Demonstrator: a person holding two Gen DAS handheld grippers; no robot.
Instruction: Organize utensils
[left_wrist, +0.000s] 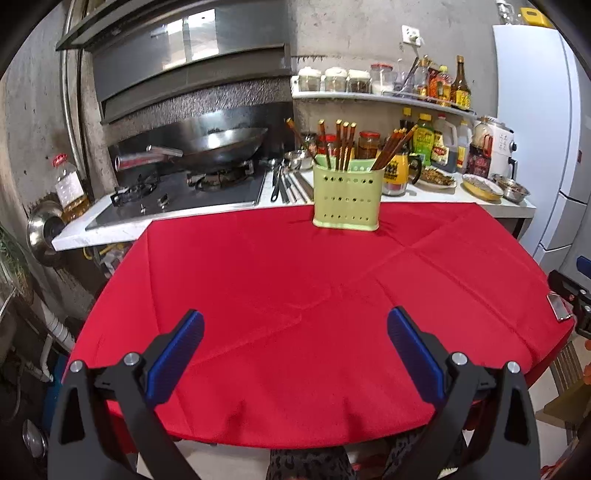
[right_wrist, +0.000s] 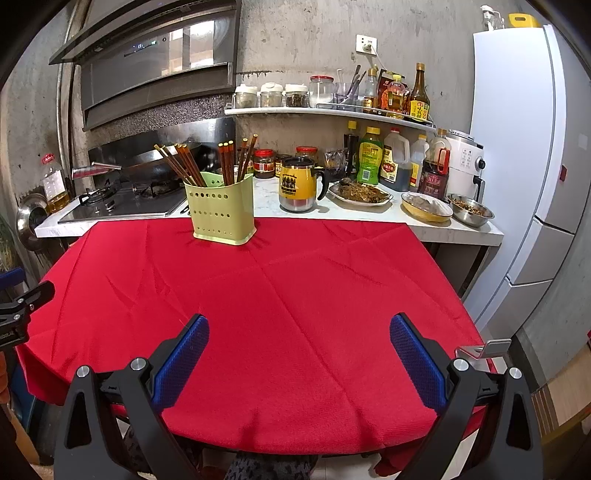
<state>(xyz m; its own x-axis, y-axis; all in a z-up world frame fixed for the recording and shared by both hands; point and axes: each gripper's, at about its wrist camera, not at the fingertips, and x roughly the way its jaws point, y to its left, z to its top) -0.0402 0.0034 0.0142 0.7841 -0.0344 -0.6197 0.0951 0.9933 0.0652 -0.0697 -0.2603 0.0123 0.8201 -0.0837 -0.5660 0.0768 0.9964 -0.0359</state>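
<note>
Green perforated chopstick holder (left_wrist: 346, 199) with brown chopsticks (left_wrist: 345, 146) at upper centre on red tablecloth (left_wrist: 295, 280), left gripper (left_wrist: 295, 332) and right gripper (right_wrist: 299, 334) low in frame, jaws wide, empty

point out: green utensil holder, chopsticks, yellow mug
green utensil holder (left_wrist: 346, 199), left wrist view, on its perforated front wall.
chopsticks (left_wrist: 342, 146), left wrist view, on the shafts of the middle bunch standing in the holder.
yellow mug (right_wrist: 297, 184), right wrist view, on its yellow body.

Red, green, brown, blue
Red table (left_wrist: 295, 295); pale-green holder (left_wrist: 346, 195) dotted with holes; brown chopsticks (left_wrist: 345, 146); blue, textured gripper pads (right_wrist: 181, 363).
</note>
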